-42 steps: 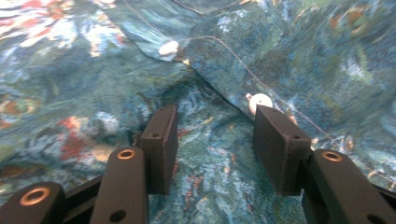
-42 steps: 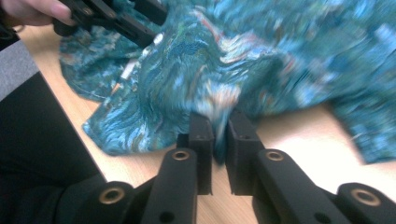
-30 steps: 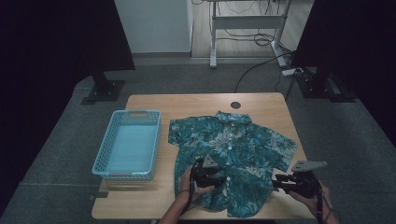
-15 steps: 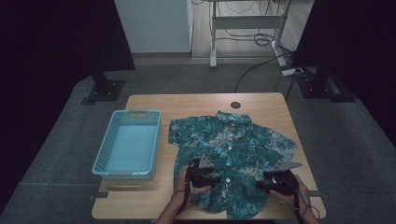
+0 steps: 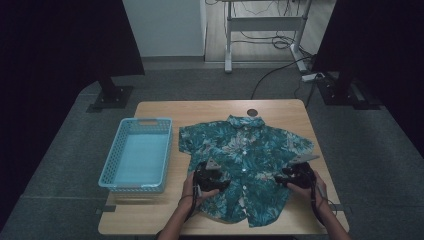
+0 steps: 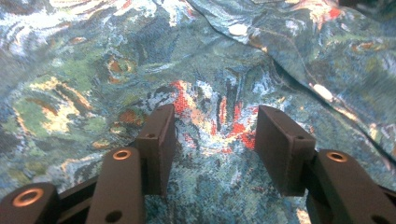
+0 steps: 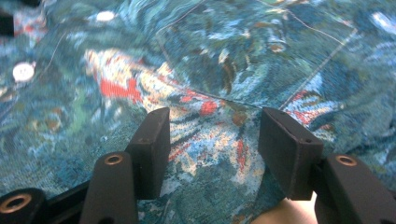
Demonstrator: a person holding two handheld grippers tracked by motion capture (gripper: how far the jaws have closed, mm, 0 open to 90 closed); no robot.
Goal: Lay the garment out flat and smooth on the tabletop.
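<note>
A teal floral short-sleeved shirt lies flat on the wooden table, collar at the far side, white buttons down the middle. My left gripper hovers low over the shirt's lower left part. In the left gripper view its jaws stand open with only flat cloth beneath them. My right gripper is at the shirt's lower right edge. Its jaws have just been opening and stand open over the cloth, pressing on nothing.
A light blue plastic basket stands empty at the left of the table, close to the shirt's left sleeve. A small dark round port sits near the table's far edge. Bare wood shows just under my right jaws.
My right gripper has moved left and down from the table's right edge onto the shirt's lower right hem. The left gripper has shifted slightly left over the shirt.
</note>
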